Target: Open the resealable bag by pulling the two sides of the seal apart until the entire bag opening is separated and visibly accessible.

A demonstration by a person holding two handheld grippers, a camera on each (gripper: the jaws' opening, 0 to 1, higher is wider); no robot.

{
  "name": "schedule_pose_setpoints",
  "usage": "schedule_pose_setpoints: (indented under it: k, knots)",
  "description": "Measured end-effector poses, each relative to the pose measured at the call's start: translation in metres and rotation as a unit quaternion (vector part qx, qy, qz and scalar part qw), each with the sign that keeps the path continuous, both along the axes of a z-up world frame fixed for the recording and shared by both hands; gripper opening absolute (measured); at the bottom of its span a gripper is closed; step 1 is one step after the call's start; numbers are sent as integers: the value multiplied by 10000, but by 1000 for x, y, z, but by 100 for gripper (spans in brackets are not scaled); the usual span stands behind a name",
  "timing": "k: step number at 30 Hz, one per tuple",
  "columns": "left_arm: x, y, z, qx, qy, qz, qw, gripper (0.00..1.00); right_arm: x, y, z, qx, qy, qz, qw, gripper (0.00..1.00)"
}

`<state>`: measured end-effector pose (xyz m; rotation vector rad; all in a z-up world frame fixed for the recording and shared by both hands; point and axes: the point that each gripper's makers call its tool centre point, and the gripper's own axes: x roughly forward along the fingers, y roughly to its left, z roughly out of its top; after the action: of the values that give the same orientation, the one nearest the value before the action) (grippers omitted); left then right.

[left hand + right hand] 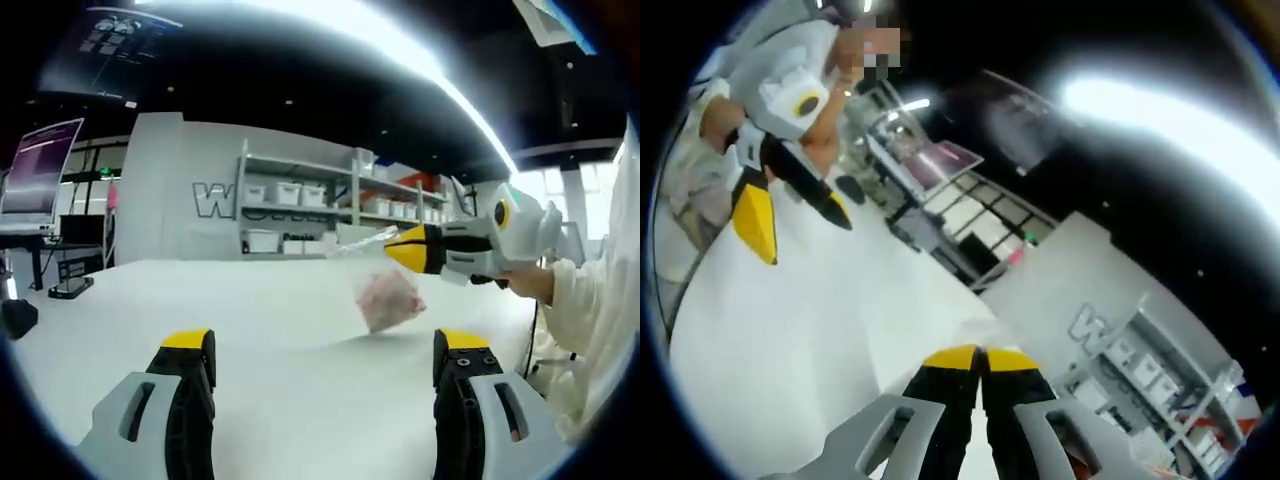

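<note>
One resealable bag [385, 290] hanging from right gripper [392, 247], above white table [250, 330]

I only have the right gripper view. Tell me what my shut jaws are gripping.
Observer: In the left gripper view, the right gripper pinches the top edge of a clear bag.
Operator: Describe what is in it.
Observer: Pinkish contents, sagging in the bag's lower part.
Operator: Say where the left gripper stands to it.
Observer: The left gripper is open; the bag hangs ahead of it, not between its jaws.
</note>
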<state>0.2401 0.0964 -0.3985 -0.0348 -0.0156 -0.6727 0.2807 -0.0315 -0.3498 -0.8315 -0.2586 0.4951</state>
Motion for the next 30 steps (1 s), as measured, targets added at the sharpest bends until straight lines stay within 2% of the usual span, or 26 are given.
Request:
schedule_pose_setpoints:
  k: [15, 24, 30]
  knots:
    - [-4, -4, 1, -49, 4, -68, 10000, 88, -20, 15, -8, -265, -160, 185, 9993, 0]
    - [-8, -5, -1, -38, 27, -122, 9999, 87, -36, 31, -19, -203, 0, 408, 9990, 0]
    - [-9, -5, -1, -44, 15, -112, 9999, 87, -39, 44, -25, -171, 93, 611, 9979, 0]
